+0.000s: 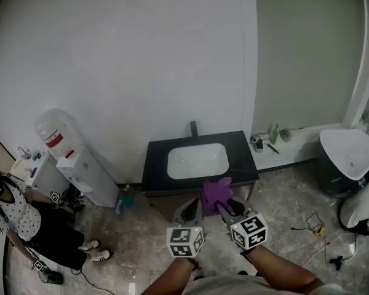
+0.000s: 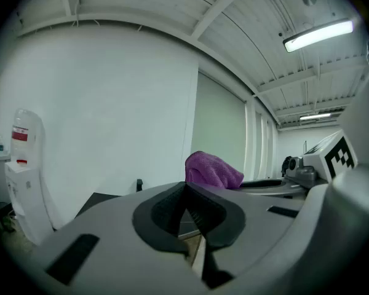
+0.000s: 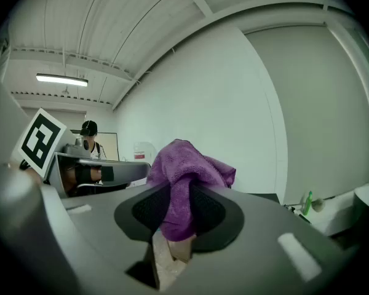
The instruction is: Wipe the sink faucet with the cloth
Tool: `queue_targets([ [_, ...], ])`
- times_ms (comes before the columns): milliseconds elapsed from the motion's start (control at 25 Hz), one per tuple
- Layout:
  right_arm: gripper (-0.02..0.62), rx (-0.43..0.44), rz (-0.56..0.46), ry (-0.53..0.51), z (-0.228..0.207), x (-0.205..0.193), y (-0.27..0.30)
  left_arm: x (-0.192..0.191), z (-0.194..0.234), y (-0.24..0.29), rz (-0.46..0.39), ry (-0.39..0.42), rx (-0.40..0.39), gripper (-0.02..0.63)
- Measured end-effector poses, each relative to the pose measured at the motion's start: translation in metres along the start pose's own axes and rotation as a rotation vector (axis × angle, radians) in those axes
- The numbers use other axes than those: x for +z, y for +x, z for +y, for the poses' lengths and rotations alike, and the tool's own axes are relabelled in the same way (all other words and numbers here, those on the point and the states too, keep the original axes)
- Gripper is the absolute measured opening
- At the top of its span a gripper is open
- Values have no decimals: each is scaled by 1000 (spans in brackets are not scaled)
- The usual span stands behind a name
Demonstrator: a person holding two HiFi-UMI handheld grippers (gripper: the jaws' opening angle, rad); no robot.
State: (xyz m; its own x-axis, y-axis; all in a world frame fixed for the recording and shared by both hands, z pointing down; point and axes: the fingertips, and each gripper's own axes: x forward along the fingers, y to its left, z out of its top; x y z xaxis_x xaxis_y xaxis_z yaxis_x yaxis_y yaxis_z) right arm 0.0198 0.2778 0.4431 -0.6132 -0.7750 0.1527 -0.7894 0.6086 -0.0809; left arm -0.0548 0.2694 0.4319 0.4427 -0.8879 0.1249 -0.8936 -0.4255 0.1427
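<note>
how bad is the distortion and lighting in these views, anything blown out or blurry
Head view: even soft light, wall edges bowed by the wide lens, sink small but clear. Left gripper view: strong fisheye, black corners, ceiling light blown out, left gripper slightly soft up close. Right gripper view: same fisheye, purple cloth in focus.

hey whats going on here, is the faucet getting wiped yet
Not yet. A person holds a gripper in each hand. The right gripper is clamped on a purple cloth; the left gripper is shut and empty. Both hover in front of the sink, short of the black faucet.
</note>
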Motion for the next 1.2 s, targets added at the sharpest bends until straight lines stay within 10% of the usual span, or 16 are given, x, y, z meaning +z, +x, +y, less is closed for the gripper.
queue_targets([
  [1200, 98, 0, 50, 21, 61, -22, 65, -16, 92, -22, 34, -44, -79, 6],
])
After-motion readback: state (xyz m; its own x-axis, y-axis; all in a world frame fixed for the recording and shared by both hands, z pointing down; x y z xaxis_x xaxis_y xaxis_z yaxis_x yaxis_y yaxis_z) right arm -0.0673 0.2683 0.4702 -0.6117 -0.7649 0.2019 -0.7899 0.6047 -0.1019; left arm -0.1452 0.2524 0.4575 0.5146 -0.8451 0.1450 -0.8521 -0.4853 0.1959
